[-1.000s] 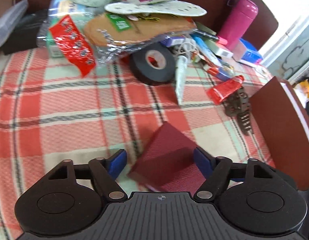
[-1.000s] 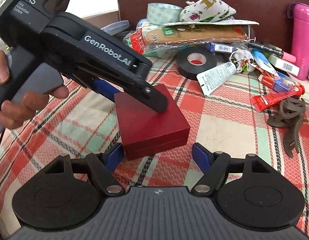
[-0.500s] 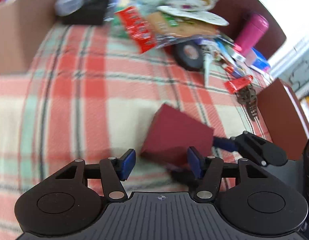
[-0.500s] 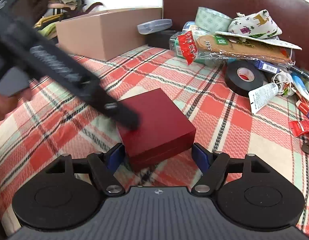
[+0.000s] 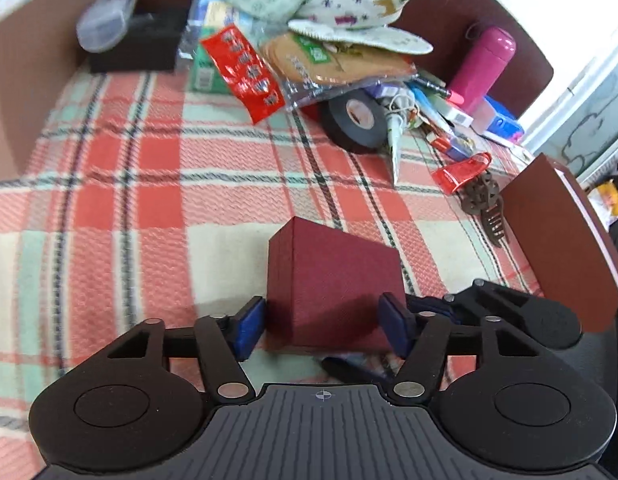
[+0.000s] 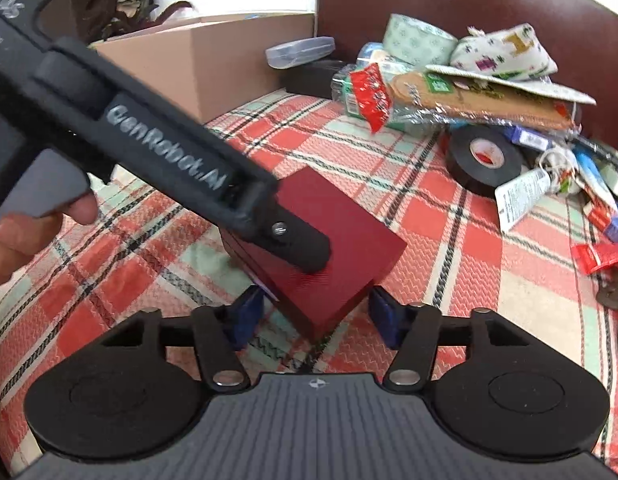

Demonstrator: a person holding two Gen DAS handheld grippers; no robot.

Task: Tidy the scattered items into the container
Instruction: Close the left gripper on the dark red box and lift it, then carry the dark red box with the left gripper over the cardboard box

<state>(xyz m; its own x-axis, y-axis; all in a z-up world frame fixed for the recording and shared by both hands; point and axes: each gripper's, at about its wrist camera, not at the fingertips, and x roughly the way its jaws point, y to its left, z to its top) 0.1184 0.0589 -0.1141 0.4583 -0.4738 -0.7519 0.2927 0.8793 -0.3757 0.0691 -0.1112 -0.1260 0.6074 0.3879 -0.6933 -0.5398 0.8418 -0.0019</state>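
Because the dark red box (image 5: 333,284) looks rigid, light and faintly textured, we judge its flat opposite sides the best hold, though a corner grip could let it twist. In the left wrist view it sits tilted on the plaid blanket (image 5: 121,216) at 12 o'clock from the left gripper (image 5: 321,326), whose jaws have just been closing and now clamp its sides. The right gripper (image 6: 315,318) has also been narrowing around one corner at its 12 o'clock, but we cannot tell whether its pads (image 6: 383,316) touch.

It looked like a lived-in home: a plaid blanket (image 5: 149,208) covered the surface before a dark red headboard (image 6: 449,4), with household clutter heaped on it, including insoles (image 5: 341,60), black tape (image 5: 359,118) and a pink flask (image 5: 483,66).
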